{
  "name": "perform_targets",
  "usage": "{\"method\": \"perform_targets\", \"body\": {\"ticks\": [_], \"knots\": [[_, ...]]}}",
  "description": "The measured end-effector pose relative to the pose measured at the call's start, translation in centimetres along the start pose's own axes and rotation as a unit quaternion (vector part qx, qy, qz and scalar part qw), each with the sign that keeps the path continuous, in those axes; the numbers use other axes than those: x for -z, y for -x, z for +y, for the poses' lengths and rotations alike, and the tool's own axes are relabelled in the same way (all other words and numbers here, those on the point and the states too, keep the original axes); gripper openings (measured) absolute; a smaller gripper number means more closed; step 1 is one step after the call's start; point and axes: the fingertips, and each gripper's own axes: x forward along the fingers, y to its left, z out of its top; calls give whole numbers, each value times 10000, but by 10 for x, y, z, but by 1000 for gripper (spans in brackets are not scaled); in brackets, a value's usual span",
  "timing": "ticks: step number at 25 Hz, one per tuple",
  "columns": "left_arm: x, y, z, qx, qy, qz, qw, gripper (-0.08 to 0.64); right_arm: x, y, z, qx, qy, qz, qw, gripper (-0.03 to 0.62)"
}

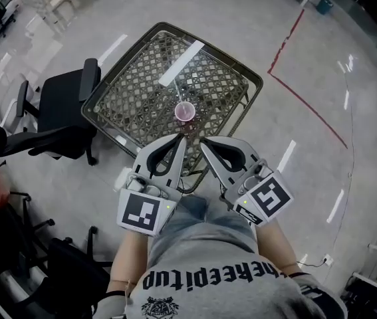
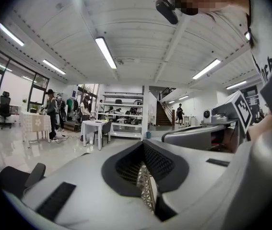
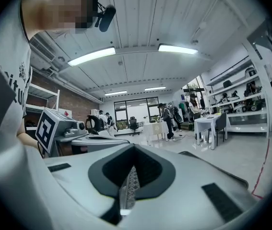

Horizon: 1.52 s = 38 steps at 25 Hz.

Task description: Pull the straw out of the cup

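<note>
Head view, reading from left to right.

Standing well off to the left of the fingers: a black office chair (image 1: 67, 104).

Pointing forward over the near edge of the lattice-topped table (image 1: 135, 98): the left gripper (image 1: 182, 138). Jaws pressing together at the tips, holding nothing (only the table's mesh showing through the gap behind the fingertips in the left gripper view).

Standing just beyond both pairs of fingertips, roughly midway between them: the pink cup (image 1: 184, 113), upright on the table and touching neither gripper. Straw too small to be telling apart from the cup here.

Lying farther beyond the fingertips, past the cup: a white strip (image 1: 181, 63), slanting across the tabletop.

Pointing forward just to the right of the left fingers: the right gripper (image 1: 203, 143). Jaws likewise meeting at the tips, gripping nothing.

Running across the grey floor (image 1: 321, 58), well to the right of the fingers: a red line (image 1: 308, 110).
</note>
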Motion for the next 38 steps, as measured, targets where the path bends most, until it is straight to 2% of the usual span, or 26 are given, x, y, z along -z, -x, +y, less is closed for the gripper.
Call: {"method": "perform_targets", "body": {"ticks": [6,9,16,22,32,38], "knots": [[1,-7,-2,119,-31,-143,9998,26,4,3,-4,69,-40,6,10000,12],[4,-10,-3,114,-5,-54,9999,26,4,4,-8,70,-69,7,10000,12],[-7,-20,12,-163,28,-339,9993,26,-4,-7,-20,-84,26,-21,10000,12],[-12,-39,25,-301,182,-351,9988,26,-8,-16,-41,-193,55,44,9998,12],[7,-72,50,-598,514,-58,9969,34,-2,-37,-75,-421,-57,241,9988,12],[24,-86,65,-776,504,324,9952,45,-1,-45,-88,-516,-118,352,9980,14]]}}
